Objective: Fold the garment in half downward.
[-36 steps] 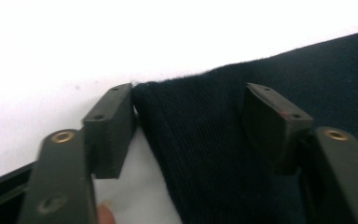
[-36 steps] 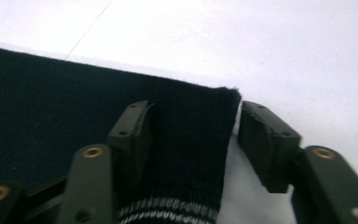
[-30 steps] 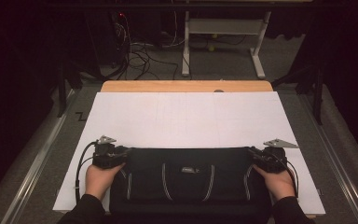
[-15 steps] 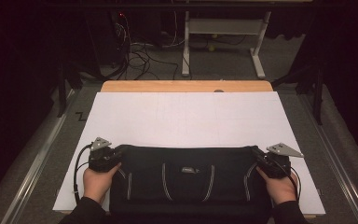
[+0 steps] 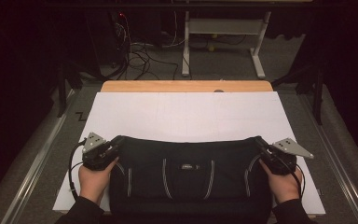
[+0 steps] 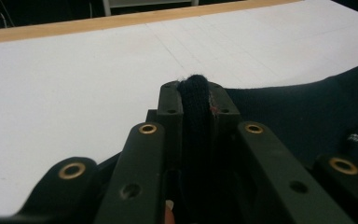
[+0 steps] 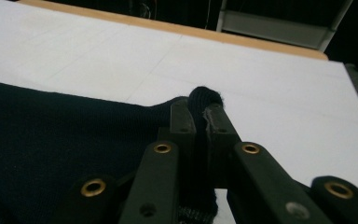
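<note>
Gripping a black knitted garment with pale stripes (image 5: 186, 175), my left gripper (image 6: 195, 95) has just clamped shut on its far left corner and my right gripper (image 7: 199, 109) on its far right corner. It lies along the near edge of the white-covered desk (image 5: 186, 116).

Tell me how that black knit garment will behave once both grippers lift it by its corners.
The black knit garment will probably sag between the left gripper and right gripper, since it bunches into soft folds in their jaws. It looks light and unlikely to slip: ribbed knit, pinched tight.
</note>
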Demonstrator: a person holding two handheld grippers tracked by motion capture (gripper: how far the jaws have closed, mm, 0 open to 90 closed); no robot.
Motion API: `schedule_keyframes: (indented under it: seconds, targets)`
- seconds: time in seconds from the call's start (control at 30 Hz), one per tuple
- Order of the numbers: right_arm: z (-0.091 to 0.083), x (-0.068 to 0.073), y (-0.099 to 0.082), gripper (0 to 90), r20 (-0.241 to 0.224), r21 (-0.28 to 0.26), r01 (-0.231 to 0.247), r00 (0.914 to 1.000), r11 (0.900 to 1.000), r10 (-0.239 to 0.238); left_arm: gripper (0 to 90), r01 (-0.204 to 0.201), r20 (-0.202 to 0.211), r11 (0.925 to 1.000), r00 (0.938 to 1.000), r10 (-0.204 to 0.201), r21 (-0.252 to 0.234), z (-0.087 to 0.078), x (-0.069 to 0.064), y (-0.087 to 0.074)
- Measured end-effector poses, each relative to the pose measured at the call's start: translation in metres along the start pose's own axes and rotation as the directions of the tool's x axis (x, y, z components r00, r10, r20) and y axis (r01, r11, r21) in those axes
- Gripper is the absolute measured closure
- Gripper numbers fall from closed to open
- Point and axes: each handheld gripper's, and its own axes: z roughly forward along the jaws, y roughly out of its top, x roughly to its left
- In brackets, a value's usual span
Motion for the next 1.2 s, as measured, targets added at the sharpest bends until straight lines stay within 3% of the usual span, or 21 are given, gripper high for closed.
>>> schedule_keyframes:
  seconds: [0.3, 0.47, 0.57, 0.73, 0.93, 1.0, 1.03, 1.2]
  targets:
    - [0.019, -0.005, 0.021, 84.5, 0.024, -0.012, 0.019, 0.9995, 0.9997, -0.019, 75.7, 0.007, -0.013, 0.9995, 0.9999, -0.006, 0.030, 0.026, 0.014, 0.018]
    - [0.037, -0.012, 0.029, 84.5, 0.045, 0.006, 0.006, 0.9990, 1.0000, -0.006, 75.6, 0.047, -0.002, 0.9985, 0.9989, -0.047, 0.027, 0.041, 0.026, 0.031]
    - [0.047, -0.014, 0.034, 84.4, 0.052, 0.022, 0.020, 0.9984, 0.9996, -0.021, 75.6, 0.025, -0.024, 0.9986, 0.9994, -0.024, 0.047, 0.048, 0.029, 0.036]
    - [0.059, -0.019, 0.046, 84.4, 0.068, 0.024, 0.012, 0.9976, 0.9996, -0.014, 75.6, 0.041, -0.062, 0.9983, 0.9973, -0.039, 0.041, 0.058, 0.038, 0.047]
    - [0.079, -0.024, 0.063, 84.2, 0.085, 0.043, 0.024, 0.9960, 0.9988, -0.028, 75.5, 0.039, -0.094, 0.9967, 0.9951, -0.032, 0.071, 0.072, 0.045, 0.059]
    - [0.085, -0.024, 0.068, 84.1, 0.092, 0.040, 0.037, 0.9949, 0.9985, -0.041, 75.4, 0.031, -0.093, 0.9969, 0.9954, -0.024, 0.072, 0.076, 0.047, 0.063]
    - [0.087, -0.024, 0.070, 84.1, 0.095, 0.041, 0.044, 0.9944, 0.9982, -0.047, 75.5, 0.045, -0.085, 0.9967, 0.9956, -0.039, 0.068, 0.078, 0.049, 0.065]
    - [0.096, -0.027, 0.074, 84.0, 0.111, 0.054, 0.030, 0.9932, 0.9981, -0.035, 75.2, 0.063, -0.088, 0.9957, 0.9945, -0.057, 0.068, 0.088, 0.054, 0.072]
